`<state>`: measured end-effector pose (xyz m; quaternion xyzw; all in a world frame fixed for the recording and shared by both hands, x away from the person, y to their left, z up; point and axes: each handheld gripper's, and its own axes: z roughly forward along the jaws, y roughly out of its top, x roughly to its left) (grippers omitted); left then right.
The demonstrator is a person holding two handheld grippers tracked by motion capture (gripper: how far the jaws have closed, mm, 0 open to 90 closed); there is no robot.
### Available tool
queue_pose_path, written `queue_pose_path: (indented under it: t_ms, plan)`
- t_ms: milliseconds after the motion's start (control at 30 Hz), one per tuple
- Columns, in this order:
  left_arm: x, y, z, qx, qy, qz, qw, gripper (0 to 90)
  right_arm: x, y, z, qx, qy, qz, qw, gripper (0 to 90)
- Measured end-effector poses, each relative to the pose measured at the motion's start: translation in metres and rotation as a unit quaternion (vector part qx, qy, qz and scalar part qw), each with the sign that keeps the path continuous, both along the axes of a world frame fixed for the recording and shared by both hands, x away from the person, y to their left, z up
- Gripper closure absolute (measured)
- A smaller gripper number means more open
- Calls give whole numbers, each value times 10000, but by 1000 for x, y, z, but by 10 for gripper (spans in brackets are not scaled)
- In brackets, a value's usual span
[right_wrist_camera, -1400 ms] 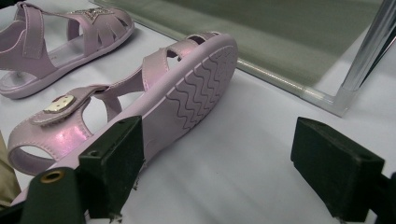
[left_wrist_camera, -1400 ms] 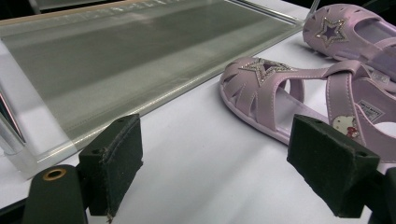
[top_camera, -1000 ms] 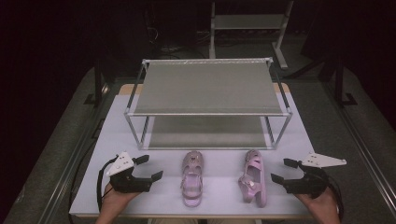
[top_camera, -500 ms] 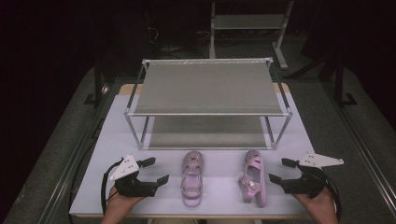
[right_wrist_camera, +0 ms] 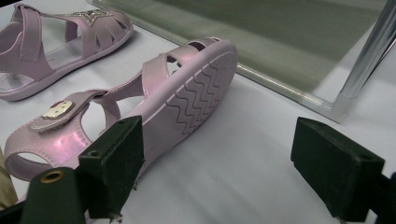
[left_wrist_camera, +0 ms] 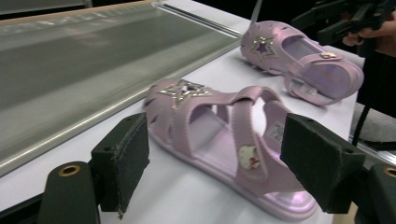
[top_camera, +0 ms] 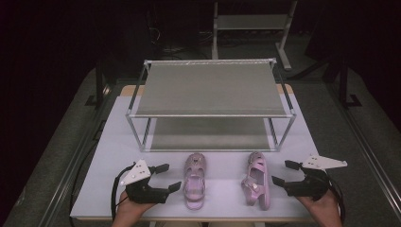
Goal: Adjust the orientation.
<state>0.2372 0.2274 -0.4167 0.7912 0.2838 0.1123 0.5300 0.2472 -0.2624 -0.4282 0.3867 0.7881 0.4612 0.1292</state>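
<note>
Pink plastic marks both small sandals on the white table (top_camera: 108, 156), each with a glittery star on the toe and a buckled ankle strap. Take the two-tier metal shelf rack (top_camera: 210, 90) as the landmark: it stands at the far middle of the table, and both sandals lie just in front of its lower shelf, toes pointing toward it. The left sandal (top_camera: 194, 179) sits flat on its sole in front of the rack's left half. The right sandal (top_camera: 257, 178) lies in front of the rack's right half, tipped onto its side so its wavy-ribbed sole shows in the right gripper view (right_wrist_camera: 187, 100).

The left gripper (top_camera: 168, 177), held in a hand (top_camera: 130, 210) at the table's near edge, lies in front of the rack's left corner, just beside the left sandal; its jaws stand wide apart and empty, framing that sandal (left_wrist_camera: 219, 140) without touching it. The right gripper (top_camera: 284, 173), held in the other hand (top_camera: 324, 208), lies in front of the rack's right corner, jaws likewise spread wide, with one pad close beside the tipped sandal's heel
</note>
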Motion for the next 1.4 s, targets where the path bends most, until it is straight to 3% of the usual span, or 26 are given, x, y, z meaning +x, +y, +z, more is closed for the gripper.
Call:
queue_pose_path:
  t_ms: [267, 367, 400, 633, 833, 967, 1100, 1233, 1400]
  plan:
    - [2, -18, -5, 92, 111, -129, 9998, 249, -1, -3, -1, -29, 14, -21, 10000, 167]
    - [3, -23, -8, 162, 193, -136, 9996, 293, -1, -4, -1, -34, 7, -41, 10000, 167]
    - [4, -27, -9, 171, 357, -105, 9992, 295, -2, -4, -1, -39, 6, -60, 10000, 167]
    - [2, -34, -13, 273, 528, -27, 9982, 352, -2, -5, -1, -47, 54, -140, 9999, 168]
    - [0, -37, -12, 321, 564, -6, 9979, 497, -2, -6, 0, -72, 40, -163, 9998, 168]
    - [-1, -39, -14, 328, 769, 6, 9965, 603, -2, -6, -1, -64, 39, -169, 9998, 168]
    - [-3, -39, -12, 395, 741, 173, 9963, 689, -2, -5, 0, -79, 15, -173, 9998, 168]
    - [-3, -32, -14, 231, 916, 356, 9949, 750, -2, -6, 0, -56, 18, -198, 9998, 168]
    - [-3, -23, -14, 111, 860, 591, 9945, 811, -3, -8, 0, -41, 8, -227, 9997, 168]
